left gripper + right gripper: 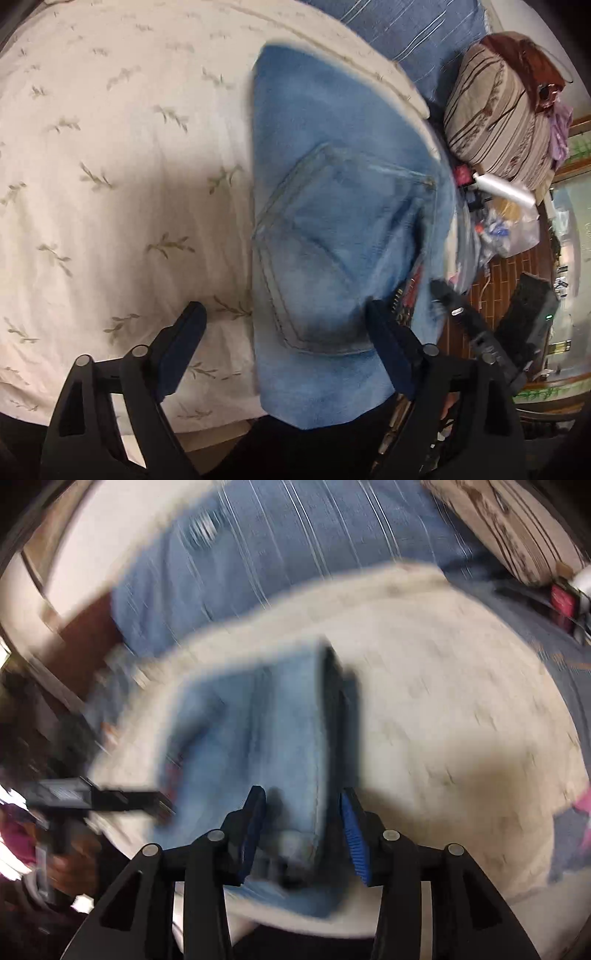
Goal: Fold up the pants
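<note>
Denim pants (pixel 332 236) look heavy and floppy, so with your left gripper (pixel 284 350) and right gripper (pixel 303 830) both released, grab the thick folded edge.

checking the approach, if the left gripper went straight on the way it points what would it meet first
Probably the folded jeans: the left gripper stands open over their left edge, with the floral bedspread just beside. Depth is unclear.
</note>
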Tool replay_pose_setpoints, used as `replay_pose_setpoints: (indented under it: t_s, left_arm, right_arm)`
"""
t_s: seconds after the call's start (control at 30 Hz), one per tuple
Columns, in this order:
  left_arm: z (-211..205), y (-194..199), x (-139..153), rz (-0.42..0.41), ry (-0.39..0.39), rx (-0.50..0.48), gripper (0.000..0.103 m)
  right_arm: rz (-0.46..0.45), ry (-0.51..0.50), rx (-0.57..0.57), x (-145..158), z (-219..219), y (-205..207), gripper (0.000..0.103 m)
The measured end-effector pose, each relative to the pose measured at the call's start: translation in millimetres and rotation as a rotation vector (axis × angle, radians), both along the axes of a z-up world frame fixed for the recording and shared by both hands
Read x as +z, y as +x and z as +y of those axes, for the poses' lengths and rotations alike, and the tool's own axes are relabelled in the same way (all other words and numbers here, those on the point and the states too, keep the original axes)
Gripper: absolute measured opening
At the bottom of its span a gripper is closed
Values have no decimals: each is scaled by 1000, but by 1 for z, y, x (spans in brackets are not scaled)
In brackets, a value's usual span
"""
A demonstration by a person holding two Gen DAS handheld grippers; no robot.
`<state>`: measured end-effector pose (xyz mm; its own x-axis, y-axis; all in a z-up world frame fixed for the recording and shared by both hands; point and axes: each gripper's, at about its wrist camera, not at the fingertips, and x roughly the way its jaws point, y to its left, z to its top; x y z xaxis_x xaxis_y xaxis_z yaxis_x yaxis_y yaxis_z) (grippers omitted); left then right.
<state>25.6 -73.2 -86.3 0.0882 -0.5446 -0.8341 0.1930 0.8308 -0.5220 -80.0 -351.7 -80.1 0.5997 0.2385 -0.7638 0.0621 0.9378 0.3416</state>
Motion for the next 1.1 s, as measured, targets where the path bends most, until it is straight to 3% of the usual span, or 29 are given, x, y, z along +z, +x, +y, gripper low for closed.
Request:
replay_pose_setpoints:
  t_s: [0.07,0.13,0.27,0.37,0.43,0.47,0.5,0.53,0.6,0.67,0.7,0.77,0.87,0.93,1.0,1.1]
  left_arm:
    - [0,2,2,15,-11,-1,93]
    - [5,7,16,-16,-33,-1,92]
    - [19,25,36,-89,-48,70,93]
    - [14,41,25,-35,-49,86,93]
    - [5,45,9,21,-52,68,93]
    - [-1,46,1,36,-41,51,96]
    - [-7,44,-1,7,-36,46,103]
    - [-12,41,0,-13,-34,41,103]
    - [-24,37,3,-66,7,18,103]
    - [-24,37,4,-52,1,22,100]
    - [-22,37,5,-25,-33,15,81]
    - [-20,34,12,-19,-47,8,71]
    - [-22,26,19,-84,1,-18,61]
    - [-23,25,21,-105,15,-21,58]
    - [-20,25,28,-117,14,-32,51]
    - [-9,29,39,-164,34,-27,49]
  right_arm:
    - [-9,97,-40,3,-14,-1,54]
    - [-72,181,-76,18,-30,-2,54]
    - [-128,241,-108,32,-48,16,70]
    - [-89,236,-67,21,-43,42,71]
    - [-2,294,27,0,-30,62,72]
    - [2,280,54,-6,-24,65,78]
    - [-35,264,74,-5,-21,64,81]
    - [-45,265,96,-5,-19,62,86]
    - [-59,263,97,-6,-21,57,85]
    - [-43,242,50,-5,-19,51,74]
    - [-34,231,42,-2,-13,47,71]
    - [-49,211,80,9,-1,39,59]
    - [-4,38,102,14,20,42,56]
    - [10,74,74,20,23,45,55]
    - [-21,106,90,34,29,42,53]
    - [-60,142,128,55,43,49,53]
